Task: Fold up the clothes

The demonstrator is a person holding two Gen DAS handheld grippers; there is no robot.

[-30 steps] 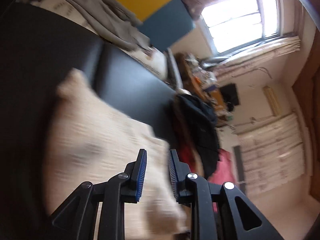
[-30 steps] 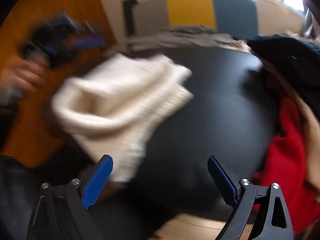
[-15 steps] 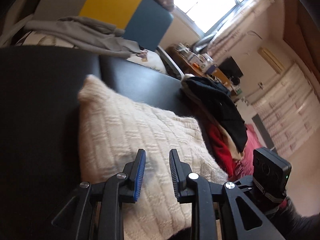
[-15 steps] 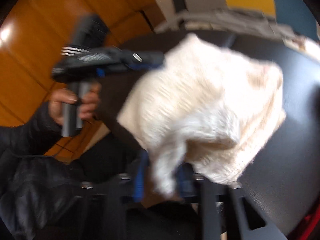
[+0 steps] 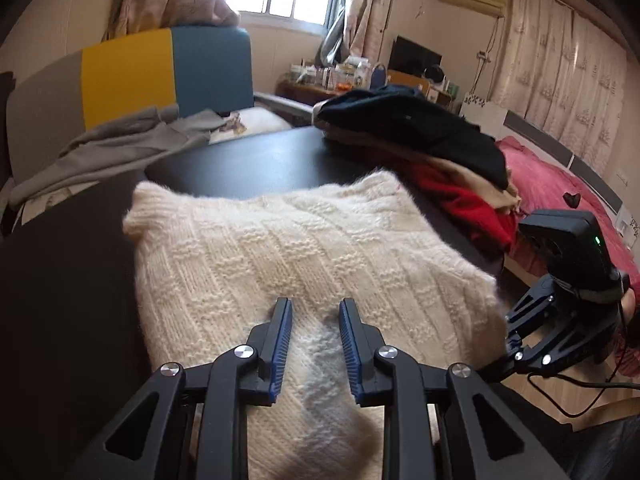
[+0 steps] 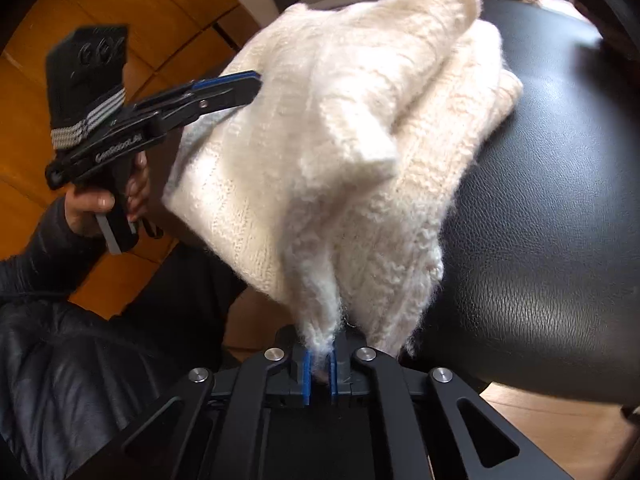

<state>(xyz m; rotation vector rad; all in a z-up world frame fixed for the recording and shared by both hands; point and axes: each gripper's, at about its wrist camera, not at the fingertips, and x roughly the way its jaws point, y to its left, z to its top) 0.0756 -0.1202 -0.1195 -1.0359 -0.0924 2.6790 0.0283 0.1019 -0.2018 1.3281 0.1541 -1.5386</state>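
A folded cream knit sweater (image 5: 280,256) lies on the black leather table (image 5: 256,160), its near edge hanging past the table's rim. My left gripper (image 5: 314,304) is at the sweater's near left edge, jaws a narrow gap apart with fuzzy knit between them. In the right wrist view, this left gripper (image 6: 252,82) bites the sweater (image 6: 340,120) from the side, held by a hand (image 6: 100,200). My right gripper (image 6: 319,360) is shut on the sweater's near corner, wool bunched between its blue pads (image 6: 306,376). In the left wrist view, the right gripper (image 5: 516,340) sits at the sweater's right edge.
A heap of dark, tan and red clothes (image 5: 432,152) lies on the table's far right. Grey garments (image 5: 120,148) drape behind the table by a yellow and blue headboard (image 5: 168,68). A pink bed (image 5: 552,184) stands to the right. A dark sleeve (image 6: 60,360) fills the lower left.
My right gripper went from wide open to shut on the sweater's corner. The left wrist rolled upright while staying over the sweater. The sweater came to rest across the table.
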